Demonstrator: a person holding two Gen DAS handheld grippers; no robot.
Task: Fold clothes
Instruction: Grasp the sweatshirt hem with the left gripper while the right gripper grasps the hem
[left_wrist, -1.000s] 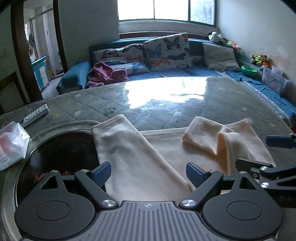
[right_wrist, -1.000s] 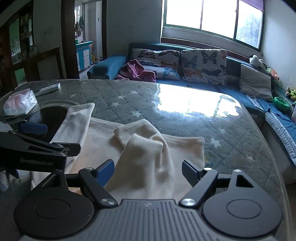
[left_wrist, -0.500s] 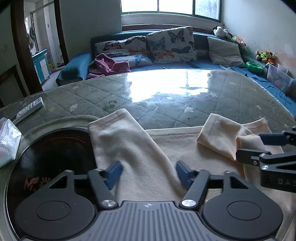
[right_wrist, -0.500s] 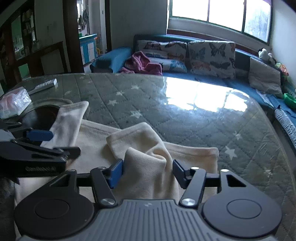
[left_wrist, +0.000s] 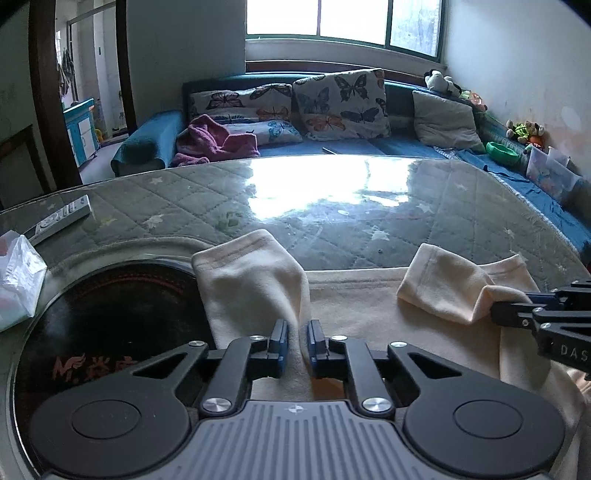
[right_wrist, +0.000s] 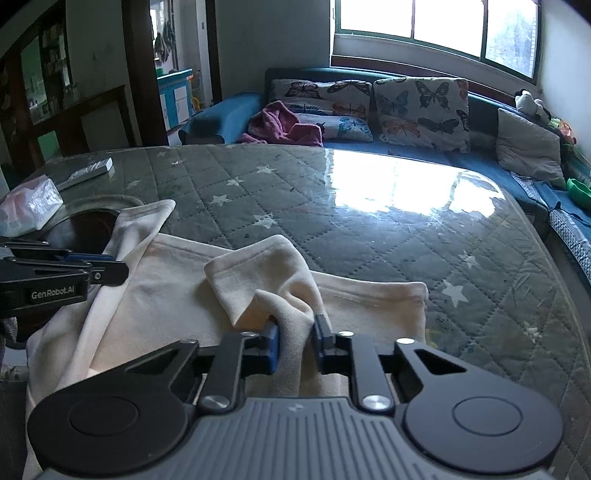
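Left wrist view: your left gripper (left_wrist: 297, 341) has just closed and pinches one sleeve of the cream garment (left_wrist: 354, 314) on the table (left_wrist: 369, 221). Right gripper (right_wrist: 295, 341) also just clamped, on the other sleeve. Folding is only at start; body not folded yet.

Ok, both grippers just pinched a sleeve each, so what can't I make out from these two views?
- Near part of the cream garment: hidden under the left gripper body in the left view and the right gripper body in the right.
- Dark round inset: red lettering cut off by the gripper, unreadable.
- Remote: buttons too small.
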